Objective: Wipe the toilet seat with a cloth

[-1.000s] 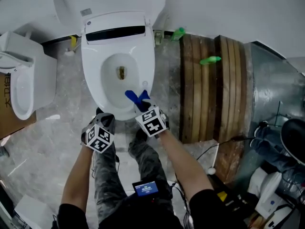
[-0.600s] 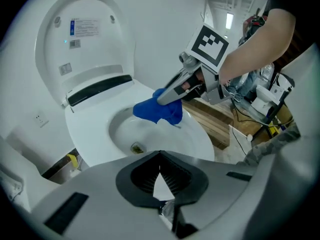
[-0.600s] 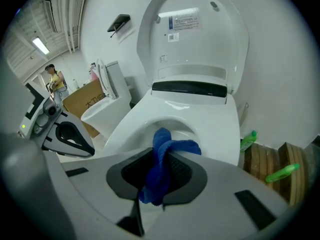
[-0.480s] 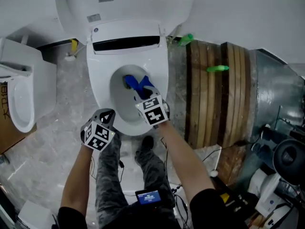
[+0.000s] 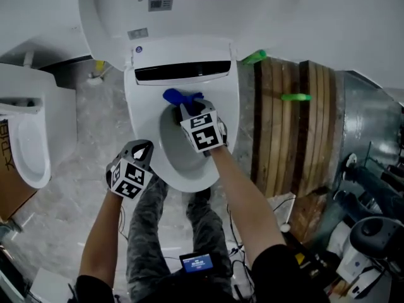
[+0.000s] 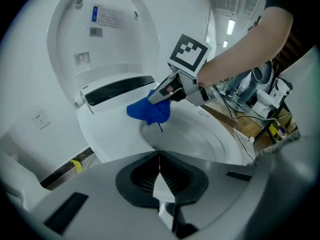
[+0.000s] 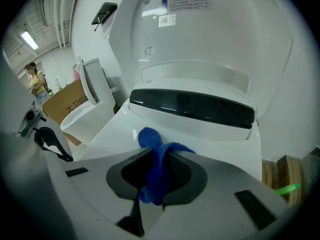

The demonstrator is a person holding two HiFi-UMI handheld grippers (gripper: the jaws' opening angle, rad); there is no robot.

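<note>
Head view, looking steeply down: the right hand-held gripper (image 5: 182,110) pinches a crumpled blue cloth (image 5: 181,97) between its jaws. The cloth sits at the far end of the white plastic toilet seat (image 5: 144,122), just in front of the dark strip (image 5: 183,72) under the raised white lid (image 5: 189,5). The left hand-held gripper (image 5: 142,150) hovers at the seat's near left edge, jaws pressed together on nothing

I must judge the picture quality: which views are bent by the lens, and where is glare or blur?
Head view: even light, sharp, little bending. Left gripper view: strong fisheye, dark corners, the lid bulges. Right gripper view: same fisheye, a bright reflection on the lid, the cloth near the lens slightly soft.
</note>
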